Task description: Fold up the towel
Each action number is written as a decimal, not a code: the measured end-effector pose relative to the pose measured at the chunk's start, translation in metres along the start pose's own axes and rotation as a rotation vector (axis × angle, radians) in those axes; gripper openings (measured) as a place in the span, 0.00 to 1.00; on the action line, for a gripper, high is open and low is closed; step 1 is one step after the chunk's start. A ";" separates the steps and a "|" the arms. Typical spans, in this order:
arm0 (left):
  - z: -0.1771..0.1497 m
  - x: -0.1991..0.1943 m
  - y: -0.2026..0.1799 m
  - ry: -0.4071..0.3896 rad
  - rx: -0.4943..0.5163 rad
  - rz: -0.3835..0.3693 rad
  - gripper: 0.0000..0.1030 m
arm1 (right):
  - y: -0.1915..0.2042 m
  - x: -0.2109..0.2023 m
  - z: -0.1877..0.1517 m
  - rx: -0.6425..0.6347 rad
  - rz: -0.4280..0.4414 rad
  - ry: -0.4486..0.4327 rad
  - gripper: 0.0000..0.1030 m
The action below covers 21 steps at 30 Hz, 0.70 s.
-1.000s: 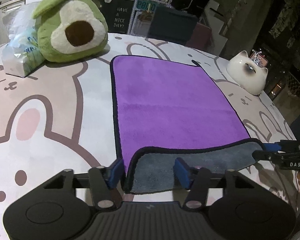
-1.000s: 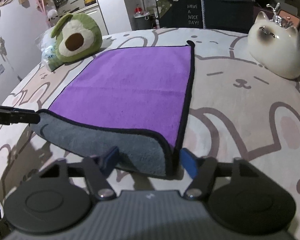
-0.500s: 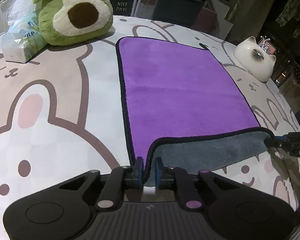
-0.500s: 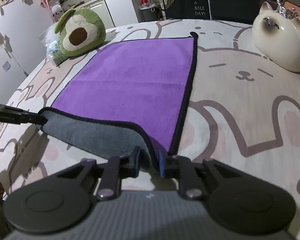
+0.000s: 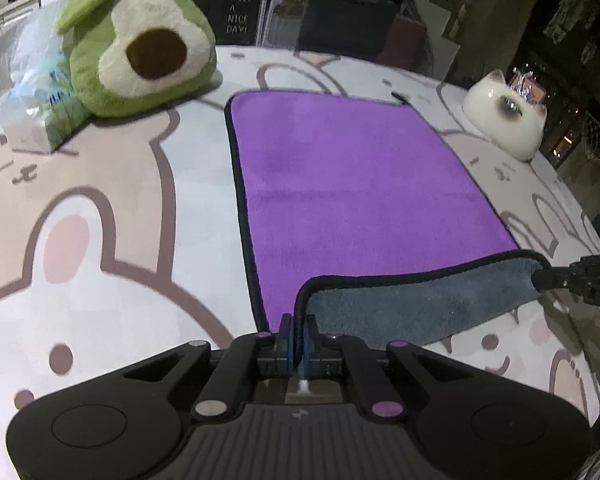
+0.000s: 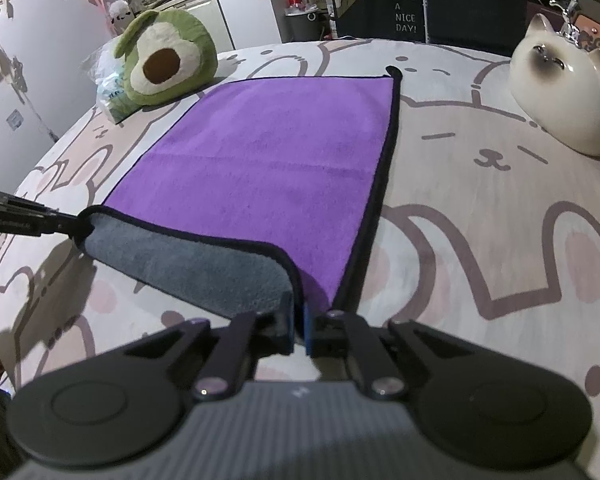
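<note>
A purple towel (image 5: 352,184) with a black hem and grey underside lies flat on the bunny-print table; it also shows in the right wrist view (image 6: 268,168). Its near edge is lifted and curled back, grey side showing. My left gripper (image 5: 298,336) is shut on the towel's near left corner. My right gripper (image 6: 298,320) is shut on the near right corner. Each gripper shows in the other's view, the right one at the right edge (image 5: 580,280), the left one at the left edge (image 6: 28,220).
A green avocado plush (image 5: 140,48) and a plastic tissue pack (image 5: 36,108) sit at the far left. A white ceramic cat (image 6: 564,92) stands at the far right. The bunny-print tablecloth (image 5: 80,220) covers the table.
Both grippers went from open around the near corners to shut on them. The near edge has risen and moved a little further over the purple side.
</note>
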State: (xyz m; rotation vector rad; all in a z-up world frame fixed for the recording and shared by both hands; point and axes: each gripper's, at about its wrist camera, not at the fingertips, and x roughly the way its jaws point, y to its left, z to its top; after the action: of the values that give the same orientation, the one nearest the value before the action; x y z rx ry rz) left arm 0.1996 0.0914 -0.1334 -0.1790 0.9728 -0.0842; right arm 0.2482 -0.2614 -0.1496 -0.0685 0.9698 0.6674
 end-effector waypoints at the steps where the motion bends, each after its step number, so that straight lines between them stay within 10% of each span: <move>1: 0.003 -0.003 0.000 -0.015 -0.002 0.001 0.04 | 0.000 -0.001 0.001 0.002 -0.001 -0.006 0.05; 21: 0.051 -0.031 0.001 -0.199 -0.064 0.017 0.04 | -0.005 -0.028 0.051 0.056 -0.010 -0.205 0.05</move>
State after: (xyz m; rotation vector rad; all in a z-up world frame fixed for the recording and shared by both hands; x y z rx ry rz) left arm 0.2242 0.1032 -0.0806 -0.2335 0.7788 -0.0194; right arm 0.2777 -0.2619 -0.0996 0.0438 0.7900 0.6243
